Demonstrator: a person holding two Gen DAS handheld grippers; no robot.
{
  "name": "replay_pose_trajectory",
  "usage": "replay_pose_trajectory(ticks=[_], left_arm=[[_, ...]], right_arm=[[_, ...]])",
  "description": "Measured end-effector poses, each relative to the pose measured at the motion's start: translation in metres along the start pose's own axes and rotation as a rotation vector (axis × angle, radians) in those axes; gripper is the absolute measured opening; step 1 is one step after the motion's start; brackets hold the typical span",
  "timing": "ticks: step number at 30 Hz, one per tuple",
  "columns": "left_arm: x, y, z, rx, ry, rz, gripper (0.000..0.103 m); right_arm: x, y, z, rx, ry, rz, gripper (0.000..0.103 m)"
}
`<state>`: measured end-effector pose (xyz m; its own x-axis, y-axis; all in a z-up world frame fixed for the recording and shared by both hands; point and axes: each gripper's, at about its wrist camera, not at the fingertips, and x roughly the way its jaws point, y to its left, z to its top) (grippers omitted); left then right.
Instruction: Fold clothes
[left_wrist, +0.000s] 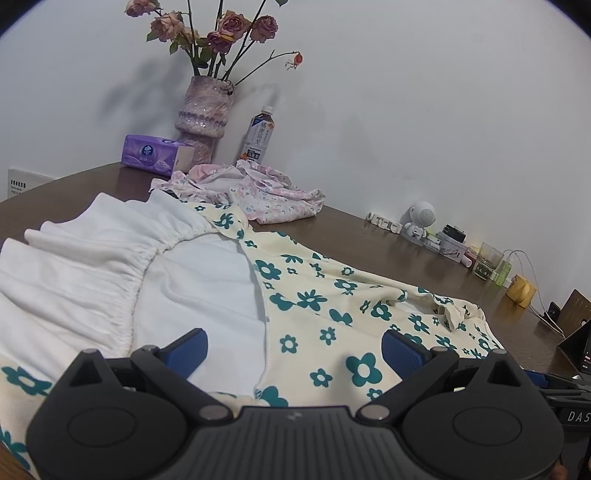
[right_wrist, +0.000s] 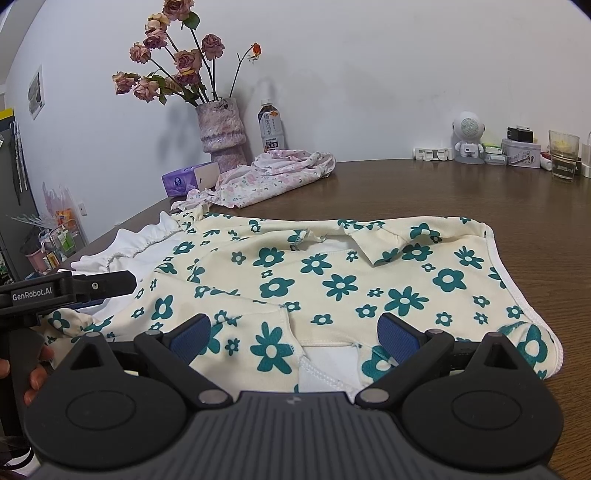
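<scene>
A cream cotton dress with teal flowers and a white ruffled skirt (right_wrist: 332, 280) lies flat on the brown wooden table (right_wrist: 461, 192). The left gripper (left_wrist: 293, 345) and right gripper (right_wrist: 293, 332) hover at its six o'clock edge, blue-padded fingers spread, holding nothing.

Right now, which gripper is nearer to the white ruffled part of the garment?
Left. The left gripper hangs directly over the white ruffled part; the right gripper is over the floral fabric, further along the table.
</scene>
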<state>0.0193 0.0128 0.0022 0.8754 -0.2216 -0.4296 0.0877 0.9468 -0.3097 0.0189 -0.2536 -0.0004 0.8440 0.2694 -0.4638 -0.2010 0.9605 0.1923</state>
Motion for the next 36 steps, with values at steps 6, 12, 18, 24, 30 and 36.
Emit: replay_pose_trajectory(ticks=[6,12,18,24,30,36], left_arm=[[0.0003,0.0013,0.0001,-0.007,0.004,0.002,0.101],[0.0004,0.0019,0.0003,-0.01,0.001,-0.003,0.101],[0.0005,0.0012,0.0002,-0.013,-0.001,-0.008,0.101],[-0.0004,0.0028,0.0007,-0.02,-0.006,-0.017,0.101],[-0.001,0.0042,0.0008,-0.026,-0.011,-0.025,0.101],[-0.0021,0.0055,0.0007,-0.031,-0.015,-0.034,0.101]], right_arm=[[-0.0002,-0.0004,-0.0002,0.004,-0.003,-0.005,0.098],[0.0005,-0.0003,0.0001,0.004,0.0,-0.008,0.098],[0.0011,-0.0006,0.0003,0.004,0.005,-0.009,0.098],[0.0013,-0.0012,0.0003,0.008,0.006,-0.015,0.098],[0.0017,-0.0022,-0.0001,0.014,0.004,-0.022,0.098],[0.0025,-0.0016,0.0,0.015,0.008,-0.03,0.098]])
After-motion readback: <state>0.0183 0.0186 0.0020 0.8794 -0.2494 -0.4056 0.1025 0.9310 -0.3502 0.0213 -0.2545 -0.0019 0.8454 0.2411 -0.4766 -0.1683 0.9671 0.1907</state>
